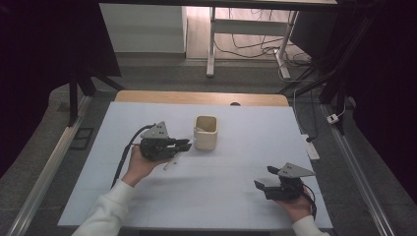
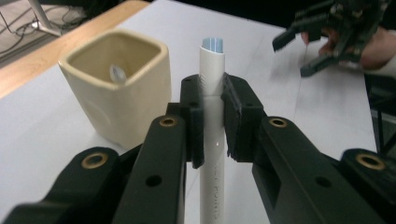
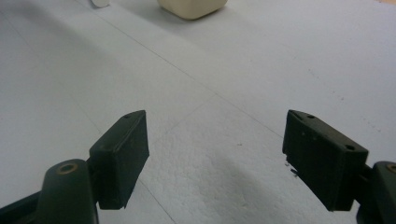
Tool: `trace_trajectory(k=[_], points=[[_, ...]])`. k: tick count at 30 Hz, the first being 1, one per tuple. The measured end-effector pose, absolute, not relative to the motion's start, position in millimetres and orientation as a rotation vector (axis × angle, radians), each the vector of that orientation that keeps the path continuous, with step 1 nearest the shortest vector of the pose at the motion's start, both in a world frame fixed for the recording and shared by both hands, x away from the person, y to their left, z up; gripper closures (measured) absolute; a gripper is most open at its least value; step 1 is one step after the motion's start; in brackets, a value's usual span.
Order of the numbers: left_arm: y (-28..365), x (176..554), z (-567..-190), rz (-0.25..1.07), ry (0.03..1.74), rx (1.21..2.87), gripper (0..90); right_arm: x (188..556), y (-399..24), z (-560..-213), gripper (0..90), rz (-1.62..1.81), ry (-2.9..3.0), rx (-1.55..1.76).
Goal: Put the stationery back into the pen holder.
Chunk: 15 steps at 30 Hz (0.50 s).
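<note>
Left tongs (image 2: 212, 116): jaws closed on a white pen (image 2: 212, 154), pads pinching the barrel on both sides. Pen runs along the jaws, tip with a bluish end poking out past them. In the high view the left tongs (image 1: 184, 145) sit just left of centre on the surface (image 1: 246, 196), pointing at the cream cup (image 1: 205, 132), pen's other end (image 1: 172, 162) sticking out below the hand toward the near edge.

Cup: square-ish, upright, near the middle of the surface, slightly toward the far edge, just beside the left jaw tips; can't tell if touching. Something small and pale lies inside it (image 2: 116, 73); can't tell what.

Right tongs (image 3: 215, 158): jaws wide apart, nothing between them, bare surface beneath. In the high view they sit by the near right corner (image 1: 265, 179), well apart from cup and pen.
</note>
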<state>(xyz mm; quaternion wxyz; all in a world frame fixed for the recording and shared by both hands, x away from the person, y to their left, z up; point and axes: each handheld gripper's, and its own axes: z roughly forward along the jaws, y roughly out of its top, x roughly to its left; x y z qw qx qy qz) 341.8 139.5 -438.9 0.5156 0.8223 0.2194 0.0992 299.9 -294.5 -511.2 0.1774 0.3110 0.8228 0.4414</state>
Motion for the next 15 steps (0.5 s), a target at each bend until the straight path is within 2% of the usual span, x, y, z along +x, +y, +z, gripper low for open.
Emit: trace_trajectory(k=[15], points=[[120, 358, -416, 0.278, 0.513, 1.901, 78.0, 300, -294, -511, 23.0, 1.248, 2.325, 0.875]])
